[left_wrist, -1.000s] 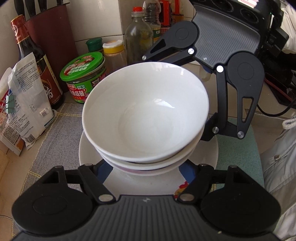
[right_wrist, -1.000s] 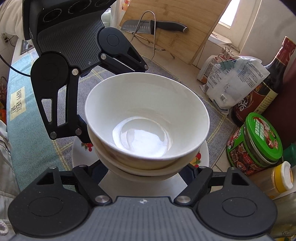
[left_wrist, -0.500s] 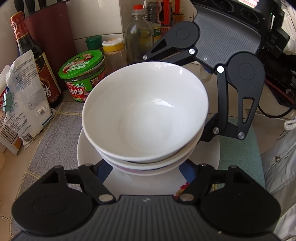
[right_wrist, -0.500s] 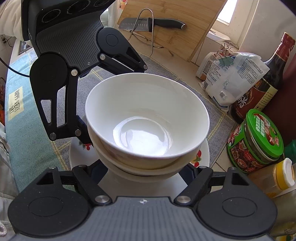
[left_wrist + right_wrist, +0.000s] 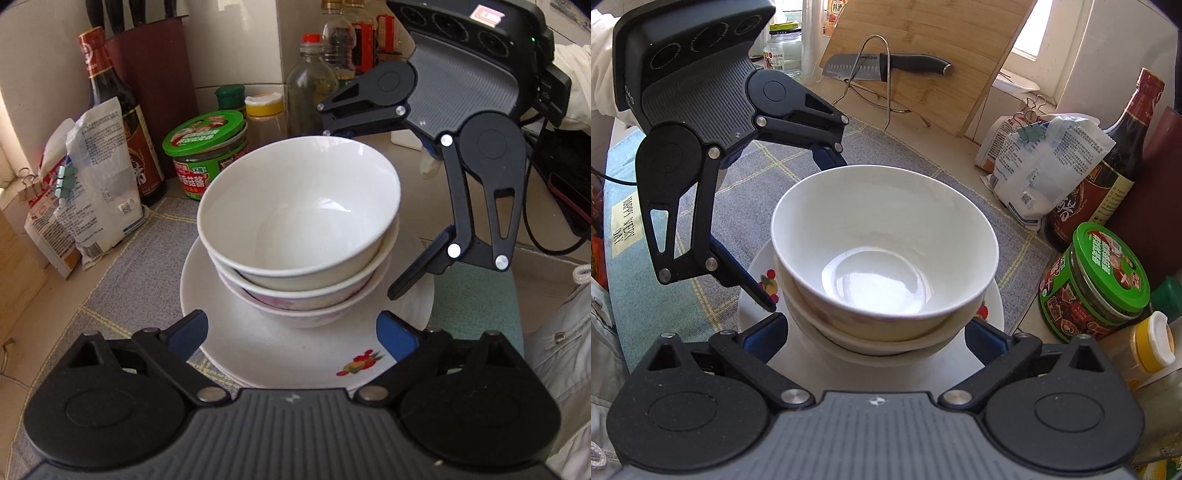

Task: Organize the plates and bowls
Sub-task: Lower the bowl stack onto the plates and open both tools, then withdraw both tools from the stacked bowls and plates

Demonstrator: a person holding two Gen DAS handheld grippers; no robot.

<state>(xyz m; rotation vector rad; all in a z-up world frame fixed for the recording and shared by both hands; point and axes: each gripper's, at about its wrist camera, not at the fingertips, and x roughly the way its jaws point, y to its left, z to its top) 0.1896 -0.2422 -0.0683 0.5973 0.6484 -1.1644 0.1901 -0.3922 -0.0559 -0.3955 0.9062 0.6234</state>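
Three nested bowls stand on a white plate with a fruit decal; the top bowl is plain white and the lowest bowl has a pink pattern. My left gripper faces the stack from one side. Its jaws are opening, with the blue pads spread wide and clear of the bowls. My right gripper faces the stack from the opposite side. Its jaws are opening too, and its pads stand apart from the top bowl and plate. Nothing is held.
The stack rests on a grey checked mat beside a green mat. A green-lidded jar, a soy sauce bottle, a white bag and a yellow-capped jar crowd the wall. A cutting board and knife stand behind.
Both grippers' jaws have spread from narrow under the stack to wide. In the left wrist view the stack has slid further away, as that gripper drew back.
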